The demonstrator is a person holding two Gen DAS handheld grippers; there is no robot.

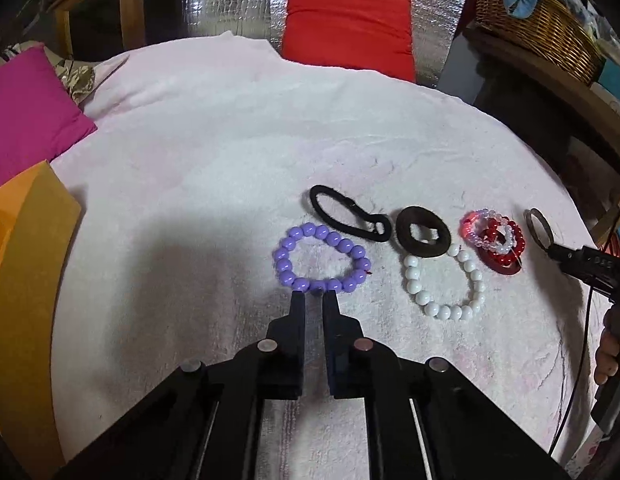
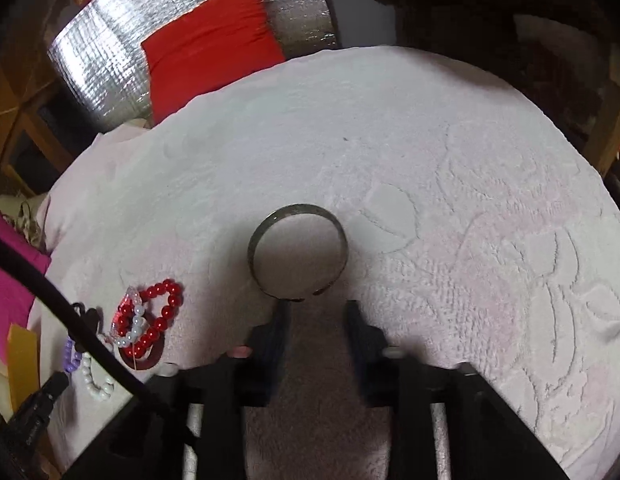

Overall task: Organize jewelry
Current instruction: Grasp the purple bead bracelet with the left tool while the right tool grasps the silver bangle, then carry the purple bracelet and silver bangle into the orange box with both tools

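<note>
Purple bead bracelet [image 1: 320, 259] pinched between nearly closed left gripper [image 1: 313, 295] fingertips. Metal bangle [image 2: 297, 251] just ahead of spread right gripper [image 2: 317, 305] fingers, apparently released.

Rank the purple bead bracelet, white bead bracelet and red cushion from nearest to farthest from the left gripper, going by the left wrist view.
1. Purple bead bracelet, right at the left gripper fingers.
2. White bead bracelet, off to the right on the towel.
3. Red cushion, far back beyond the towel.
</note>
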